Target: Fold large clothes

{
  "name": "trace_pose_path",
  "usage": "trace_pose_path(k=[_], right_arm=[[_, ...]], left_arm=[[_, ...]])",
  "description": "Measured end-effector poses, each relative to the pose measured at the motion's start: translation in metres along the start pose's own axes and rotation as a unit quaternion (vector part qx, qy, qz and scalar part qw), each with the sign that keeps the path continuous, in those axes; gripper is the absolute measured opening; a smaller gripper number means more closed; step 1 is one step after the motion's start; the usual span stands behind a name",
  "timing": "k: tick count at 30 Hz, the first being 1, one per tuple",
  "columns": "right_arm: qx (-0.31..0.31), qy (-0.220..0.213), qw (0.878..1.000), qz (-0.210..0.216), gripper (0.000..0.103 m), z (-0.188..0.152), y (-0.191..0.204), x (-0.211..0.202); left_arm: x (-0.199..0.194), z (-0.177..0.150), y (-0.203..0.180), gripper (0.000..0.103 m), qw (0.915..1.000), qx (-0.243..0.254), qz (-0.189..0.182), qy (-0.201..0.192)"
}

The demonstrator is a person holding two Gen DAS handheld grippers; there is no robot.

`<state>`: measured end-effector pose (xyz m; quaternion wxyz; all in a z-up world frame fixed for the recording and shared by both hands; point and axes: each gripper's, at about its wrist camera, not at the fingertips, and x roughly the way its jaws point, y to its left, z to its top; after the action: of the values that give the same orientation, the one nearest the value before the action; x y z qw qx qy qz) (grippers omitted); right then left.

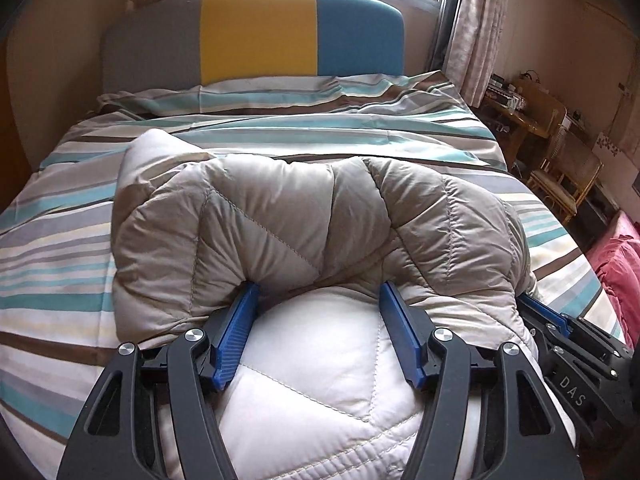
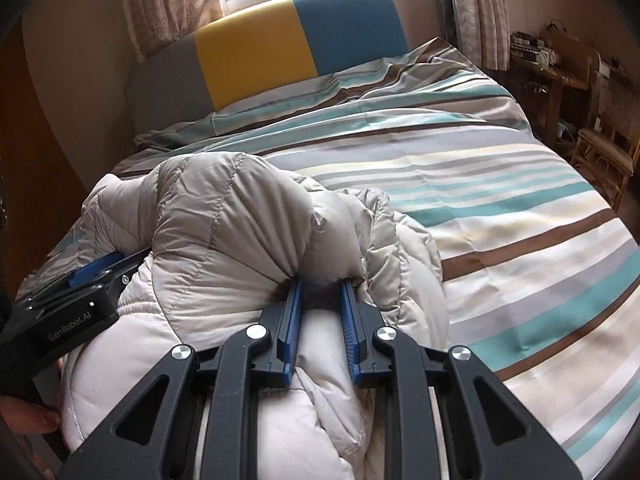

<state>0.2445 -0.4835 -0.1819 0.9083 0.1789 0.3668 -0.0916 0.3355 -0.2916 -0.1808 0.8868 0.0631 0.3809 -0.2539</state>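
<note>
- Both tongs worked the same puffy quilted jacket [image 1: 304, 216], which lay bunched at the near end of the striped bed cover [image 1: 56, 240].
- Left gripper [image 1: 316, 292] had its blue pads standing about half apart, with a fold of the grey-beige shell draped over the tips. The pads straddled the white lining but did not appear to press it, so this reads as a loose hold rather than a clamp.
- Right gripper [image 2: 320, 284] had its pads nearly together, pinching a thick fold of the jacket [image 2: 224, 216] at the tips.
- From the left wrist view, the right gripper [image 1: 560, 320] sat at about 4 o'clock, just beside the jacket's edge.
- Headboard [image 1: 256, 36] stood at 12 o'clock, well apart from the garment.
- Recommended procedure, as a judgement: carry both ends level, lay the fold flat on the cover, and release only once the padding has settled, since trapped air would likely spring the fold open.
- Risk: the slick shell could slip from the looser left hold.
</note>
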Motion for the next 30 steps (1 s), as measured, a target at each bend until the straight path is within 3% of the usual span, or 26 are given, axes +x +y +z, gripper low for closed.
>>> trace_pose_path(k=[13,18,21,24,27,30], right_arm=[[-0.004,-0.012,1.000,0.000,0.017,-0.006,0.001,-0.005],[-0.007,0.040,0.999,0.000,0.020,0.021,0.003,-0.023],[0.019,0.004,0.999,0.034,0.020,0.041,0.003,-0.053],[0.002,-0.018,0.998,0.053,0.020,0.059,0.019,-0.066],[-0.056,-0.006,0.998,0.023,0.020,0.067,0.044,-0.048],[-0.076,0.018,0.997,0.002,0.019,0.066,0.047,-0.010]], left_arm=[[-0.009,-0.006,-0.003,0.064,0.9994,-0.003,0.010,-0.032],[-0.029,0.008,0.003,0.078,0.9999,0.000,-0.001,-0.015],[-0.038,0.024,0.009,0.079,0.9998,-0.016,-0.003,-0.014],[-0.039,0.035,0.012,0.081,0.9993,-0.026,0.009,-0.023],[-0.027,0.041,0.003,0.087,0.9993,-0.011,0.028,-0.020],[-0.013,0.039,-0.002,0.088,0.9986,-0.008,0.049,-0.017]])
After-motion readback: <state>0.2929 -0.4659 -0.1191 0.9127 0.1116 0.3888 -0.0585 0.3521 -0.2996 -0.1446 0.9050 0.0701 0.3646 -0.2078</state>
